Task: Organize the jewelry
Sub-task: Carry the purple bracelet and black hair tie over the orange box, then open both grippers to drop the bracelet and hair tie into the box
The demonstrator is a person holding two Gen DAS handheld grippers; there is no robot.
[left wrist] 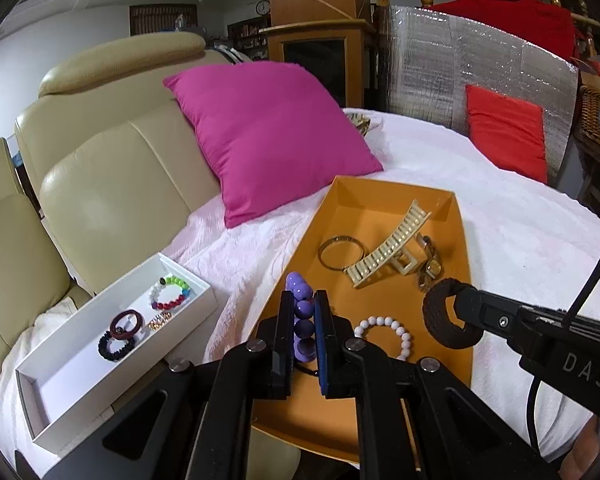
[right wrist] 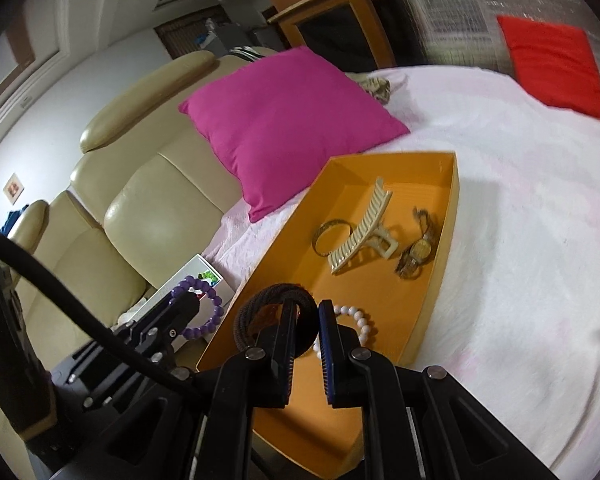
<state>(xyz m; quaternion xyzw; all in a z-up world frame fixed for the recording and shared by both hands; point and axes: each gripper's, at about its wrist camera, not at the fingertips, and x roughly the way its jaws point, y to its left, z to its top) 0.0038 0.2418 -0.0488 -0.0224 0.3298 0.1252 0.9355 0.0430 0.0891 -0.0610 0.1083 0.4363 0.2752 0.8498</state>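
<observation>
My left gripper (left wrist: 303, 312) is shut on a purple bead bracelet (left wrist: 300, 294), held above the left edge of the orange tray (left wrist: 452, 208); it also shows in the right wrist view (right wrist: 204, 308). My right gripper (right wrist: 307, 320) is shut on a dark brown hair tie (right wrist: 260, 304), seen in the left wrist view (left wrist: 446, 320) over the tray. In the tray lie a cream hair claw (left wrist: 388, 248), a metal bangle (left wrist: 340, 254), a watch (left wrist: 430, 264) and a white bead bracelet (left wrist: 384, 330). A white box (left wrist: 60, 372) at left holds a colourful bead bracelet (left wrist: 170, 292), hair ties and a small gold piece.
Both containers sit on a white blanket (left wrist: 520, 232) over a beige sofa (left wrist: 112, 184). A pink cushion (left wrist: 276, 136) leans behind the tray. A red cushion (left wrist: 508, 132) rests against a silver panel at the back right.
</observation>
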